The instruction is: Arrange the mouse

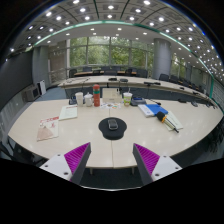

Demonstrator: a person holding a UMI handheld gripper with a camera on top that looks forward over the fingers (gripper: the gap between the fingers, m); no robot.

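Two purple-padded fingers of the tongs (112, 160) stand wide apart over the near edge of a pale bench (180, 128), holding nothing. Just ahead of them, roughly centred between the two fingers but beyond their tips, a dark mouse (112, 125) sits on a round black mouse pad (112, 129); neither finger touches it.

Further back along the bench stands a short row of containers: a white cup (79, 98), a red bottle (97, 97) and another light cup (127, 98), close beside one another. To the left of the mouse pad lie some papers (48, 128) with reddish print, and a second white sheet (68, 113) rests nearer the cups. To the right, well apart from the mouse, lie a blue-and-white flat item (150, 110) and a few small objects (170, 123) too small to identify.

Beyond the bench stretches an office with more desks, large windows showing green foliage, and a ceiling dotted with round lights.
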